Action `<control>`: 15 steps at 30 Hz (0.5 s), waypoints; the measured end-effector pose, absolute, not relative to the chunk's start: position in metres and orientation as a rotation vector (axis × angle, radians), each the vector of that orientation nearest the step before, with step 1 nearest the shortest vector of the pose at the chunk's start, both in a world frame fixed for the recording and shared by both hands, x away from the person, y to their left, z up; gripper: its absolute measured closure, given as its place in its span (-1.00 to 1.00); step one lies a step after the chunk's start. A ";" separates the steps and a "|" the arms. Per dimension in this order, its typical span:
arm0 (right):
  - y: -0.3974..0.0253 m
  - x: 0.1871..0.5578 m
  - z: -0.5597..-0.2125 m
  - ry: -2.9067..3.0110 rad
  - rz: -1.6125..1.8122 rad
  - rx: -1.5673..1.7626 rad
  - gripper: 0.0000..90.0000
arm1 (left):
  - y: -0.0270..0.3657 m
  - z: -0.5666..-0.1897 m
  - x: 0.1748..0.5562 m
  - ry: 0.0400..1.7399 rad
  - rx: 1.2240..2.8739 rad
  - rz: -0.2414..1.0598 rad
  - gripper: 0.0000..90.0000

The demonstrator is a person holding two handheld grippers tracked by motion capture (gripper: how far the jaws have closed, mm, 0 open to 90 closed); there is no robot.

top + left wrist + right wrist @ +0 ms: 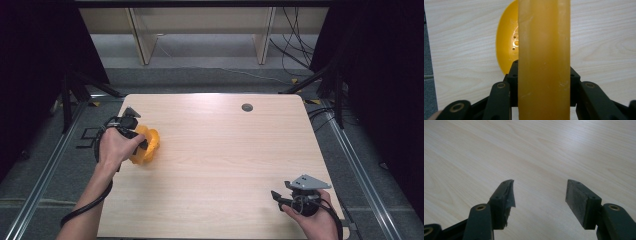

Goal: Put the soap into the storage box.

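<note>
Pale wood table [220, 150] carries our work: our left gripper [131, 131] is clamped on the yellow bowl [146, 145] near the left edge, tilted, nothing inside. We judge grasping done, placement remaining. Our right gripper [540, 195] rests wide apart, holding nothing, near the front-right corner.

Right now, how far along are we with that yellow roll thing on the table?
Done so far: the left tool has closed on the yellow roll near the table's left edge. In hand: that grip, the roll's amber band between the jaws. Left to do: whatever comes after, since the right tool sits open at the near right corner, holding nothing.
</note>
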State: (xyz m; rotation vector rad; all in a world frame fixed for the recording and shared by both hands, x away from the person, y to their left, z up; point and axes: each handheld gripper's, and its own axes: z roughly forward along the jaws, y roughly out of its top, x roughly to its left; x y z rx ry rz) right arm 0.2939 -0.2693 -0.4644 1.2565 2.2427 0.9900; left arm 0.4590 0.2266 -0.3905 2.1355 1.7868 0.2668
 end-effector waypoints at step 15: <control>-0.270 0.295 -0.465 2.243 0.997 1.230 -0.11 | 0.228 -0.392 0.467 1.795 2.139 0.271 0.34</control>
